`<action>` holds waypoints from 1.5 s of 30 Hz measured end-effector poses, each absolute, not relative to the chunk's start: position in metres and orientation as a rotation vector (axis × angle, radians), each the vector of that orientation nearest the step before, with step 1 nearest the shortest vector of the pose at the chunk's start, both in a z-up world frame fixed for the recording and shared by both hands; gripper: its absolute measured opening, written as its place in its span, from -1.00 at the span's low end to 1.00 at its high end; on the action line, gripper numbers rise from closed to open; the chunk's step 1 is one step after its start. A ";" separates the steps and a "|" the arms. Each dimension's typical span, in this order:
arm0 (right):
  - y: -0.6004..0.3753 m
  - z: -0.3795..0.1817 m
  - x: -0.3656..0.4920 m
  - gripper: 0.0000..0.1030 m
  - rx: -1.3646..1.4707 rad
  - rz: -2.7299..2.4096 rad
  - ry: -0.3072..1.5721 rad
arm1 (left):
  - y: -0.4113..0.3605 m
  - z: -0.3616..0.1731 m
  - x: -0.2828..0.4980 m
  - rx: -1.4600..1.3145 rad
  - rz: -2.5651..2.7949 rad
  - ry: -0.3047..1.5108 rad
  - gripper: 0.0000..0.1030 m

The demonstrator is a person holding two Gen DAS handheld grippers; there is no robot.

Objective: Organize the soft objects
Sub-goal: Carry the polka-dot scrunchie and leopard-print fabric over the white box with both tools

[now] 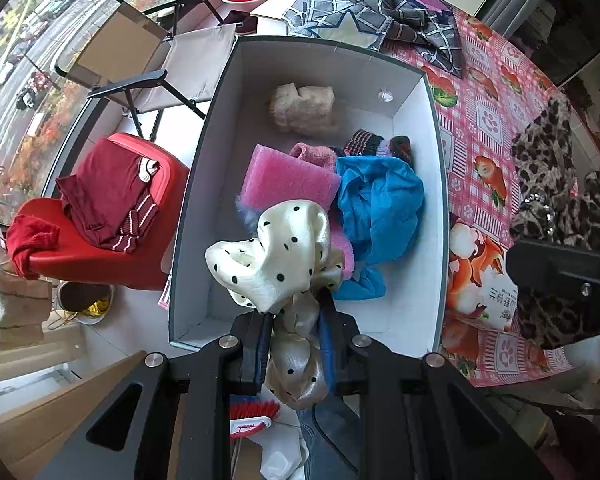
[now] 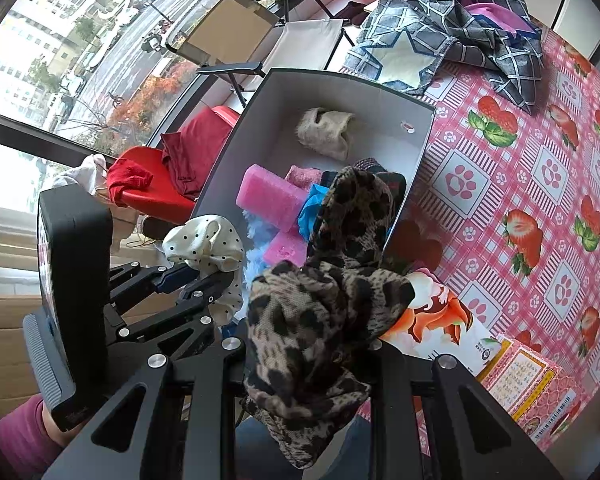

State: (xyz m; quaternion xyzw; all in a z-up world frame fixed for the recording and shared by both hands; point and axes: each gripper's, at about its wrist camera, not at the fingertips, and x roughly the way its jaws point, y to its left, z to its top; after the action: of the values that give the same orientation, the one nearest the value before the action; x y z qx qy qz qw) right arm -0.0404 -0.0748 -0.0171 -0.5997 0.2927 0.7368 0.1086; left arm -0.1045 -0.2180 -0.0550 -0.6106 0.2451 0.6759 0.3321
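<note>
Pink paw-and-strawberry oilcloth covers our tabletop (image 2: 512, 168), with a street beyond the window. On it sits the large grey cardboard box (image 1: 440, 128), already holding a beige knitted piece (image 1: 303, 110), a pink foam block (image 1: 288, 178), a crumpled blue cloth (image 1: 380, 204) and dark striped knitwear (image 1: 366, 142). At the far end a grey checked garment (image 1: 380, 0) waits unsorted. Our right tongs (image 2: 308, 344) are clamped on a leopard-print scarf (image 2: 320, 312) at the box's near right corner. Our left tongs (image 1: 294, 336) pinch a cream polka-dot satin cloth (image 1: 272, 256) above the box's near end. We judge the job well along, with both held pieces and the checked garment left.
</note>
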 end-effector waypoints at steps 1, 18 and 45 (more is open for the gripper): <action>-0.075 -0.017 -0.040 -0.51 -1.765 2.168 0.859 | -0.218 -0.055 -0.104 -1.597 1.765 0.641 -0.56; -0.076 -0.022 -0.043 -0.51 -1.778 2.164 0.861 | -0.218 -0.058 -0.107 -1.612 1.764 0.635 -0.53; -0.067 -0.024 -0.060 -0.51 -1.789 2.163 0.844 | -0.213 -0.060 -0.110 -1.605 1.759 0.648 -0.53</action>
State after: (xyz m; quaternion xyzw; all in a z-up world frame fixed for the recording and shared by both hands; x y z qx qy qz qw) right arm -0.0601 -0.0675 -0.0244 -0.6070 0.2863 0.7338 0.1052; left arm -0.1103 -0.2126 -0.0598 -0.6137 0.2479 0.6727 0.3308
